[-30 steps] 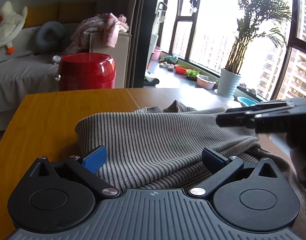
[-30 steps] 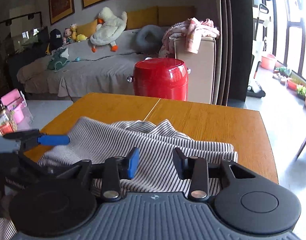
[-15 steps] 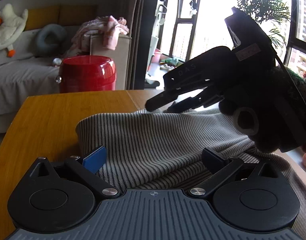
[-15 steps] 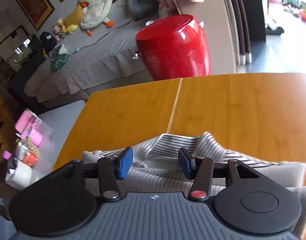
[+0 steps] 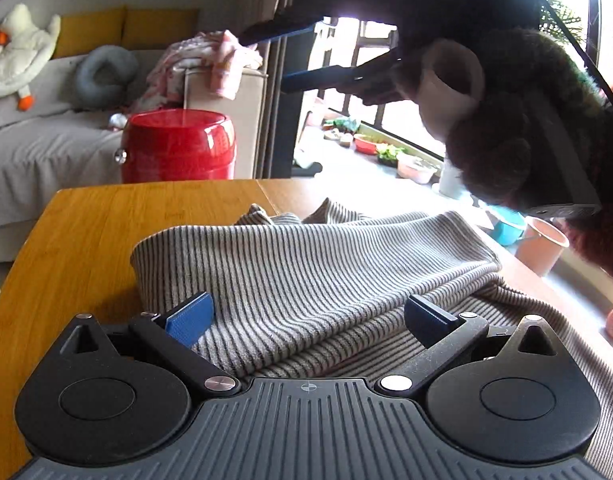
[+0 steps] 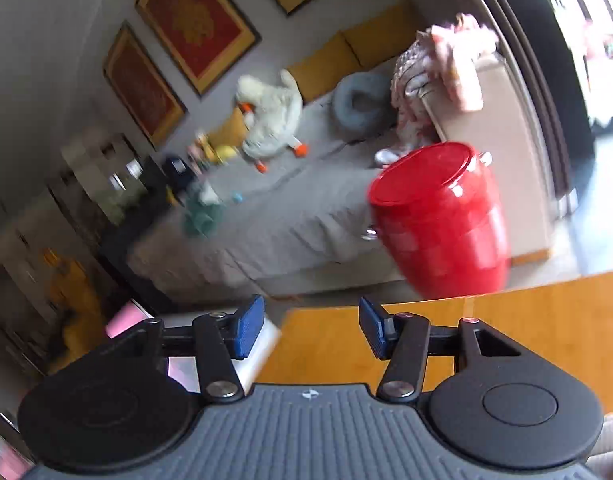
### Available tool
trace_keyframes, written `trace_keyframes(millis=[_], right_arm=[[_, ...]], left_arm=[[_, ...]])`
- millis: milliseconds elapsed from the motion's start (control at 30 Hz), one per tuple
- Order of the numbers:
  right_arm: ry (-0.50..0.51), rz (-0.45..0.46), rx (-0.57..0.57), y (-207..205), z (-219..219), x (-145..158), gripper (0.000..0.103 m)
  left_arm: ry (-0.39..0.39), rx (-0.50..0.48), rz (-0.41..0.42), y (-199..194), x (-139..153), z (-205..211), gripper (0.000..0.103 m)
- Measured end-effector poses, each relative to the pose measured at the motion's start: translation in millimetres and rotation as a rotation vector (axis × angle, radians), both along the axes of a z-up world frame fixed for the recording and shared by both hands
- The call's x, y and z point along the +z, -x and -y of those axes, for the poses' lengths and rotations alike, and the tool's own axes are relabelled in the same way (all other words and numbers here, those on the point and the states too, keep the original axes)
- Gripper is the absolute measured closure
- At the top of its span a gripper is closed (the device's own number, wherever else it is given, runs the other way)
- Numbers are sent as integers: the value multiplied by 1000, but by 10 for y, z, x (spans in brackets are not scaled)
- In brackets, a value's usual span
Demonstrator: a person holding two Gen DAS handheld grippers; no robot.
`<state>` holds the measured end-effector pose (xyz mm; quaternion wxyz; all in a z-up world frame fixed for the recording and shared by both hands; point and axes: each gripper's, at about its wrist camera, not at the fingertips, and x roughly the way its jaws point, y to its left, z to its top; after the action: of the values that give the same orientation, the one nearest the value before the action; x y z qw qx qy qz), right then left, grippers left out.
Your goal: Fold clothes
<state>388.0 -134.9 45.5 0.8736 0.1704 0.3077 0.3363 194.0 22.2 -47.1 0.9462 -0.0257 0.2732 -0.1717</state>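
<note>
Striped garment: 1 | wooden table: 1 | grippers: 2, empty

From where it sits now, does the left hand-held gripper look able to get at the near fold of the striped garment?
Probably yes. The left hand-held gripper is open with the striped garment lying right between its fingers, and the right hand-held gripper is raised well above.

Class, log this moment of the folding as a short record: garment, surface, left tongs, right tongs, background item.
garment: striped sweater, partly folded, lying on the table
surface: wooden table
left tongs: open, low over the sweater, nothing gripped
right tongs: open and empty, raised off the sweater, pointing past the table edge
background item: red stool beyond the table, in front of a sofa
</note>
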Motion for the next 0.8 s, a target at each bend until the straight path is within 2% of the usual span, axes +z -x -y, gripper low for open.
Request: trace_keyframes(millis=[67, 133, 167, 300, 433, 533, 667, 767, 800], right_arm=[[94, -12, 1, 15, -1, -3, 52], [169, -38, 3, 33, 6, -106, 68], [205, -37, -2, 63, 37, -160, 73], [271, -55, -36, 212, 234, -399, 73], [325, -4, -70, 682, 554, -521, 72], [410, -43, -135, 917, 813, -748, 72], [314, -45, -151, 1096, 1117, -794, 74], [295, -3, -164, 1138, 1208, -670, 67], [283, 14, -177, 1118, 1253, -623, 58]], left_arm=[[-4, 0, 0, 2, 3, 6, 0], [-7, 0, 1, 13, 3, 6, 0], [-5, 0, 1, 14, 4, 3, 0], [16, -3, -3, 3, -5, -34, 0], [40, -9, -11, -8, -11, -79, 0], [69, -16, -30, -40, -17, -130, 0], [108, -19, -42, -54, 74, -234, 0], [138, 38, -44, -99, 218, -416, 0], [150, 63, -45, -123, 268, -489, 0]])
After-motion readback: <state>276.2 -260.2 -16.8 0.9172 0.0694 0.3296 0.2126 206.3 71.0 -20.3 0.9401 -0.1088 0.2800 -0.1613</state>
